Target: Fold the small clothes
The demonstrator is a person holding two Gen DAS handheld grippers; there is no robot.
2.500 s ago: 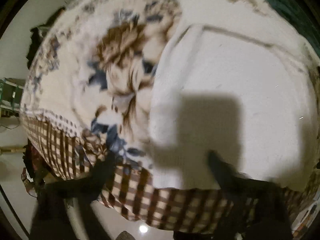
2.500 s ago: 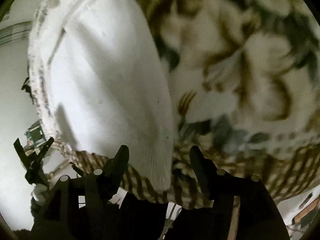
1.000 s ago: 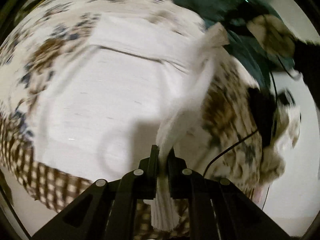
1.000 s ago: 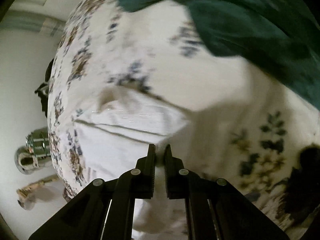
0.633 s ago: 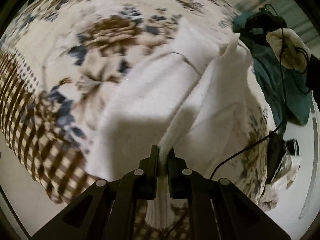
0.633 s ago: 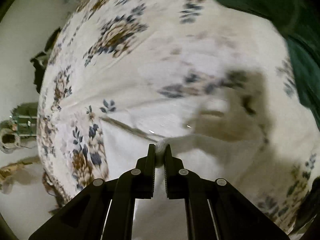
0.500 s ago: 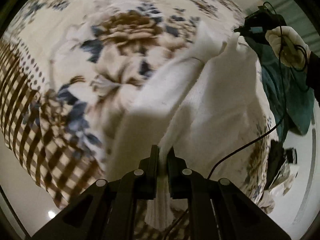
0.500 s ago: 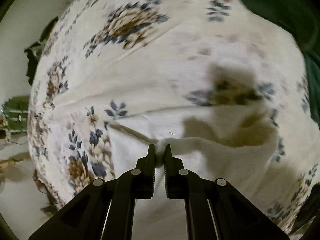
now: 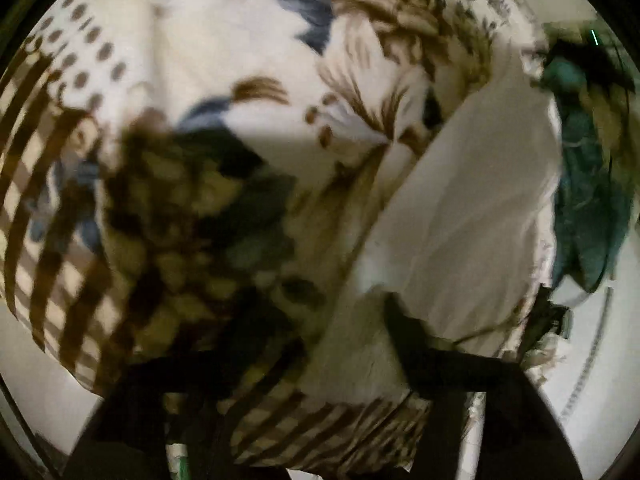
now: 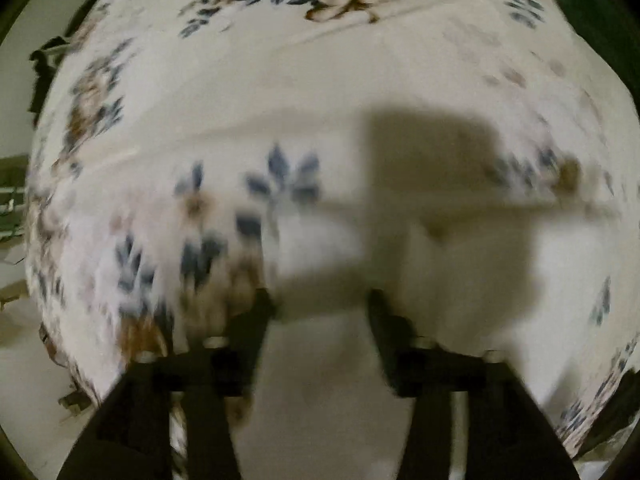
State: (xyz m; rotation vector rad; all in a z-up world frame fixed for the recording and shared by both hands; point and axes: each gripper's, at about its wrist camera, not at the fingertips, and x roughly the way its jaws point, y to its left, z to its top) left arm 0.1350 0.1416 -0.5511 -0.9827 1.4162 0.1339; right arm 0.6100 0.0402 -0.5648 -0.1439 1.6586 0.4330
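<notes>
The white knitted garment lies folded over on the flowered bedspread, blurred by motion. My left gripper hovers over the garment's near end with its jaws opening. White cloth lies between and under the fingers, but the pads do not press on it. In the right wrist view my right gripper points steeply down at the white garment. Its jaws are opening too, and the cloth's edge lies loose between the fingers.
The bedspread's brown checked border hangs over the bed's near edge, with pale floor beyond it. A dark green cloth lies past the garment, and shows as a green cloth at the far right corner. A thin cable trails by the left gripper.
Both grippers, each shut on an edge of the white garment, swung it over the rest of the garment, came down and let go. Their jaws now stand apart.
</notes>
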